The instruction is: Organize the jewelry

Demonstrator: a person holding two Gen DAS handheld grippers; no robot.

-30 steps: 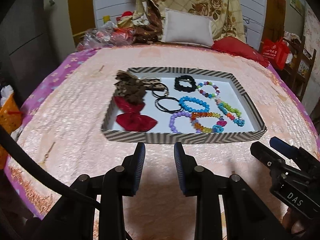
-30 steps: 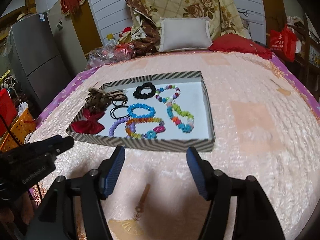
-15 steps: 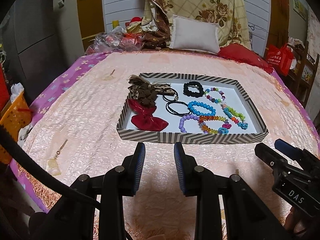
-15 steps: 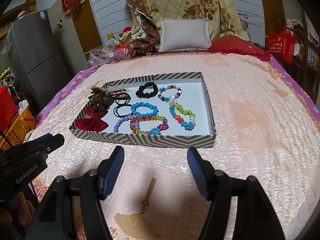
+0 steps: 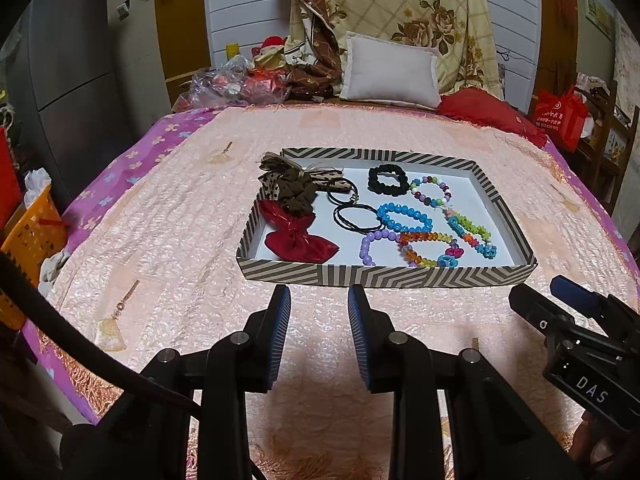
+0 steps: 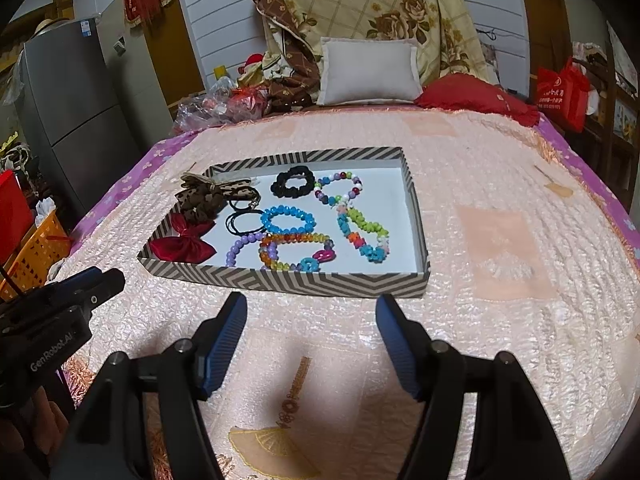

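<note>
Your left gripper parted and empty, your right gripper wider apart – both short of the tray's near edge, red bow in its near-left corner.

Bare bedspread lies clear before the striped tray; its raised wall bars level entry; right half unoccupied.

Jewelry tray beyond open R gripper
</note>
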